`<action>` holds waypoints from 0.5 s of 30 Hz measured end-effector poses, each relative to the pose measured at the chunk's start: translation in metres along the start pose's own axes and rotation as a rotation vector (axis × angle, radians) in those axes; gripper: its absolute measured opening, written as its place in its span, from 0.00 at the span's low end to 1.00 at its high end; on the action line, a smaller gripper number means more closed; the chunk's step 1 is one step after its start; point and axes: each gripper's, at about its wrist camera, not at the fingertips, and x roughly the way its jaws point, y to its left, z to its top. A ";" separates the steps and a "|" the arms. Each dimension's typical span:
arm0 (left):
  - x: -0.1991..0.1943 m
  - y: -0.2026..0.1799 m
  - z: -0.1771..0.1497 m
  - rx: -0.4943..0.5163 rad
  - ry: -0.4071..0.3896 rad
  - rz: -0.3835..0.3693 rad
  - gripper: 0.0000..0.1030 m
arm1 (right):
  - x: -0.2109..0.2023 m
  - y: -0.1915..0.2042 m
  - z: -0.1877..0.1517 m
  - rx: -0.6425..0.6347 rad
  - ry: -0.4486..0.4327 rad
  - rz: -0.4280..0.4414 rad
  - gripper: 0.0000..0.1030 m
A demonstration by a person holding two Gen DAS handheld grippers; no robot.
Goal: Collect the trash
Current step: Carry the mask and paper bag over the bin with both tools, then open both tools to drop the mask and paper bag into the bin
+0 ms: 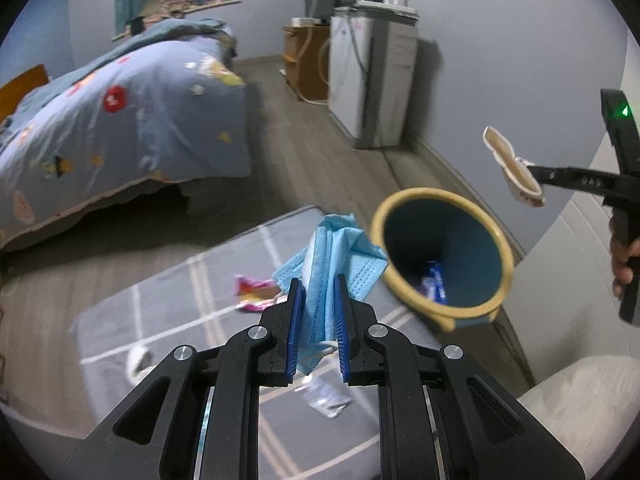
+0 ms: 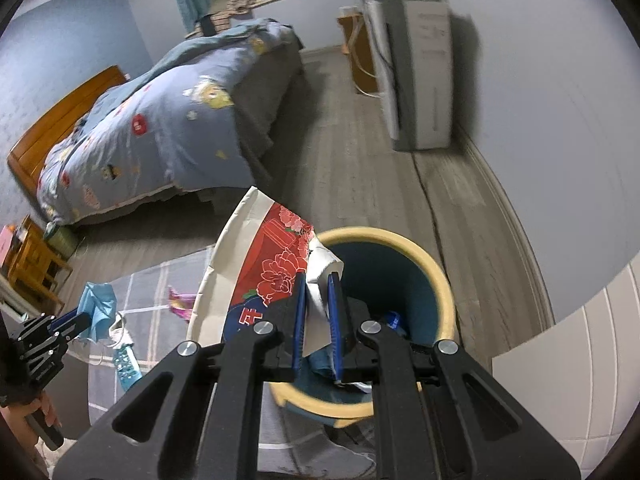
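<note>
Over the bin: both grippers carry trash, neither piece dropped.
bin (image 1: 442, 258): teal inside, yellow rim, on the floor at the rug's edge near the wall; blue-and-white wrapper (image 1: 435, 282) lies at its bottom.
left gripper (image 1: 318, 292): pinching a blue face mask (image 1: 334, 258); blue pads pressed onto the folded cloth, mask sticks up past the tips, ear loop hangs below. Sits left of the bin, apart from the rim.
right gripper (image 2: 318, 290): pinching a crushed paper bowl (image 2: 276, 264), red floral print outside, white inside. Pads clamp a white fold of it. Bowl hangs over the bin's left rim; from the left wrist view it is above the bin, clear of the rim.
rug (image 1: 168, 312): grey with white grid, left of the bin.
pink wrapper (image 1: 254, 292): on the rug, left of the bin, untouched.
clear wrapper (image 1: 326, 398): on the rug, nearer the camera than the bin; blurred.
white scrap (image 1: 138, 360): on the rug, further left of the bin; too blurred to identify.
bed (image 1: 120, 120): blue cartoon duvet, well beyond the bin across the wood floor.
white unit (image 1: 372, 80): against the wall, well behind the bin.
</note>
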 end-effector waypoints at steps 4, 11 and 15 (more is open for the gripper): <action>0.020 -0.027 0.009 0.025 0.027 -0.046 0.15 | 0.009 -0.030 -0.009 0.032 0.026 -0.015 0.10; 0.051 -0.071 0.015 0.097 0.073 -0.118 0.15 | 0.027 -0.066 -0.021 0.073 0.071 -0.040 0.10; 0.072 -0.089 0.022 0.115 0.105 -0.167 0.15 | 0.037 -0.075 -0.027 0.085 0.096 -0.051 0.10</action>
